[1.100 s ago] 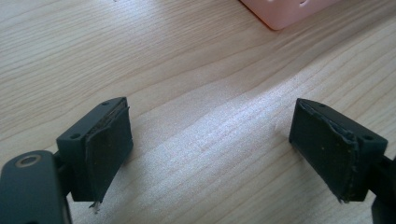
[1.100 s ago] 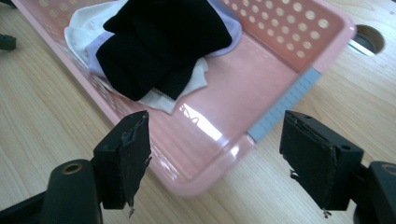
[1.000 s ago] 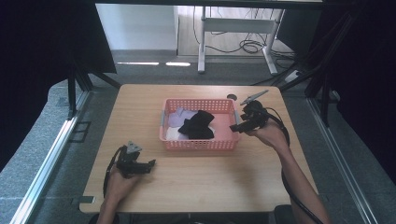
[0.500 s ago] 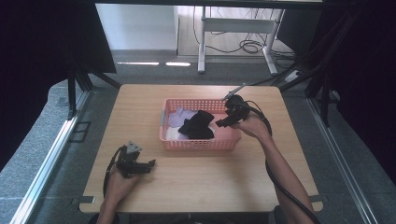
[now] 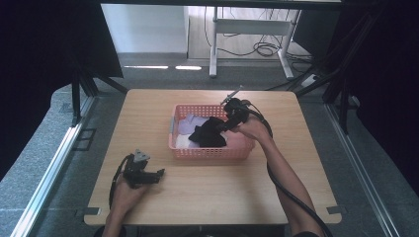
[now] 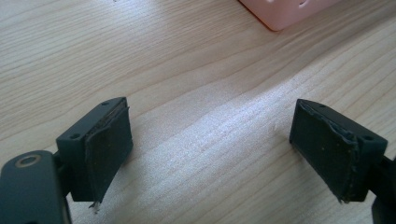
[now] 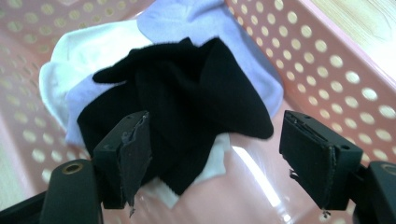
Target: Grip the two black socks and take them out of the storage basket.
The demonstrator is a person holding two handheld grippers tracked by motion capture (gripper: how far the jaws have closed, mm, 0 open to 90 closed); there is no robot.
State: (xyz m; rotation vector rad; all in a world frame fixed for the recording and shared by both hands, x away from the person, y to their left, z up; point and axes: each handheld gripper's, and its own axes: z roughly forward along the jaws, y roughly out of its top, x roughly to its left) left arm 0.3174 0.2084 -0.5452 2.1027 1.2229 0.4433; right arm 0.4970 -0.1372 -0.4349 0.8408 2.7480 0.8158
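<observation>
Right gripper view: black cloth (image 7: 187, 107) beneath open-jawed right gripper (image 7: 224, 158).

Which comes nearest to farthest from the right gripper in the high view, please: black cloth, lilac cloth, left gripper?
1. Black cloth, in the basket just left of the right gripper.
2. Lilac cloth, farther left in the basket.
3. Left gripper, on the table's near left.

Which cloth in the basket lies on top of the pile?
The black cloth. It lies draped over the white cloth and the lavender cloth in the pink basket, directly ahead of the right gripper, whose fingers stand open.
</observation>
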